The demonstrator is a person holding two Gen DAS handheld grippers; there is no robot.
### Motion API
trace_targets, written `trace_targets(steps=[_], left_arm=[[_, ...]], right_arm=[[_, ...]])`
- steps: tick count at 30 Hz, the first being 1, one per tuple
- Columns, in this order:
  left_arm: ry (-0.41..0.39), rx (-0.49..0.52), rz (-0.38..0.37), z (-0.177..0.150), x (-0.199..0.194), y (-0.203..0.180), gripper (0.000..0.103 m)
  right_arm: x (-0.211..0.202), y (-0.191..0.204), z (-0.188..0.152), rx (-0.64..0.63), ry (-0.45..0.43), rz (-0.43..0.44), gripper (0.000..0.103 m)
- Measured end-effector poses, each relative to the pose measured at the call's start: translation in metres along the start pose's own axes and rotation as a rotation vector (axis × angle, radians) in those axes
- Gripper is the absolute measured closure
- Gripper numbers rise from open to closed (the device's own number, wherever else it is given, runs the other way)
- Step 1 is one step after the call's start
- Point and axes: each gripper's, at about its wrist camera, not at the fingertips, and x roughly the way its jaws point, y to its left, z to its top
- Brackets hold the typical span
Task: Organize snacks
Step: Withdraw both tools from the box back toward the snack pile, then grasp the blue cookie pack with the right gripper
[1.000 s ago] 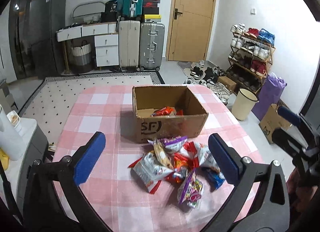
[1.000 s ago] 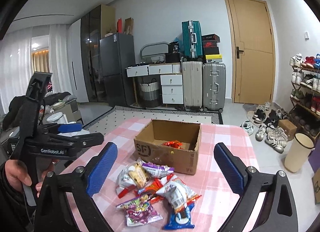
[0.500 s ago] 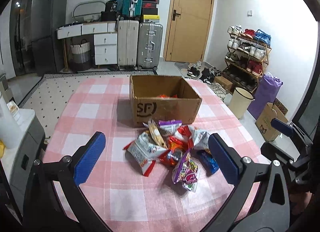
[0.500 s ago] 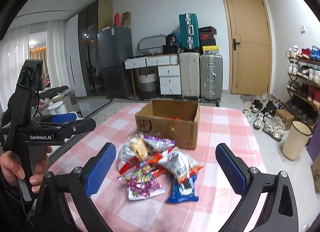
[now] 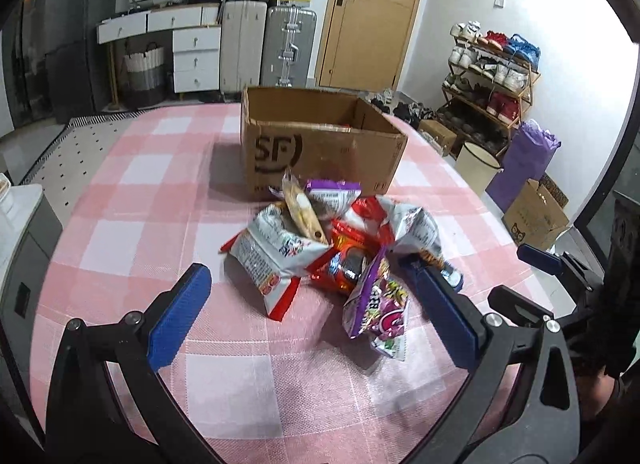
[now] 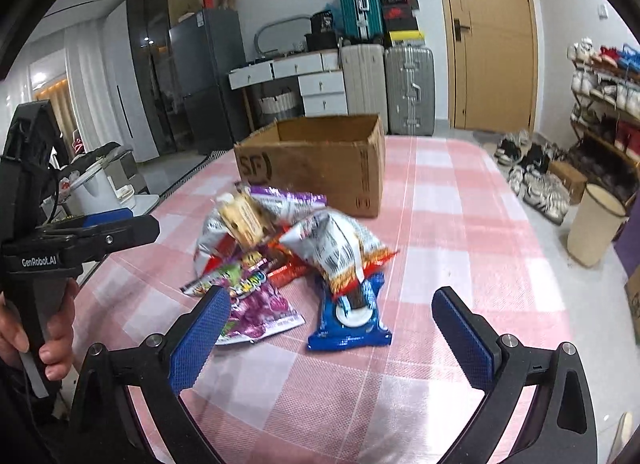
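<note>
Worktop — round, covered with a pink and white checked cloth.

Cardboard box — open-topped, printed "SF" on its near side, standing on the far half of the worktop. Contents mostly hidden behind its wall; only a sliver of red-orange shows inside at the far edge in the left wrist view.

Snack pile — loose packets heaped on the cloth just in front of the box, all outside it. Items: a silver and red bag; a purple-topped packet nearest the box; a tan biscuit packet propped on top; a purple candy bag; a blue cookie packet at the near edge; a second silver bag lying over it.

Left claw — spread wide, holding nothing, above the near side of the pile.

Right claw — spread wide, holding nothing, the blue cookie packet lying between its fingers in view.

Pale bin — on the floor beside the worktop; contents not visible.
</note>
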Motion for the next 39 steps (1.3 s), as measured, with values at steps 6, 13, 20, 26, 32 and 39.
trace_targets(steps=[6,13,20,26,32,39], left_arm=[[0.033,-0.003,-0.006,-0.009,0.028,0.002,0.001],[0.068,-0.009,-0.018,-0.016,0.055,0.006,0.001],[0.087,-0.026,-0.035,-0.017,0.074,0.014,0.001],[0.093,-0.031,-0.047,-0.019,0.078,0.016,0.001],[0.089,-0.041,-0.055,-0.024,0.073,0.019,0.001],[0.091,-0.056,-0.057,-0.027,0.073,0.026,0.001]], right_arm=[[0.030,-0.013,-0.011,0.025,0.063,-0.002,0.001],[0.058,-0.028,-0.011,0.053,0.121,-0.022,0.001],[0.077,-0.035,-0.010,0.081,0.184,0.013,0.001],[0.081,-0.031,-0.006,0.061,0.201,0.001,0.003],[0.094,-0.032,0.000,0.067,0.241,0.007,0.021],[0.107,-0.025,-0.004,0.022,0.284,0.011,0.033]])
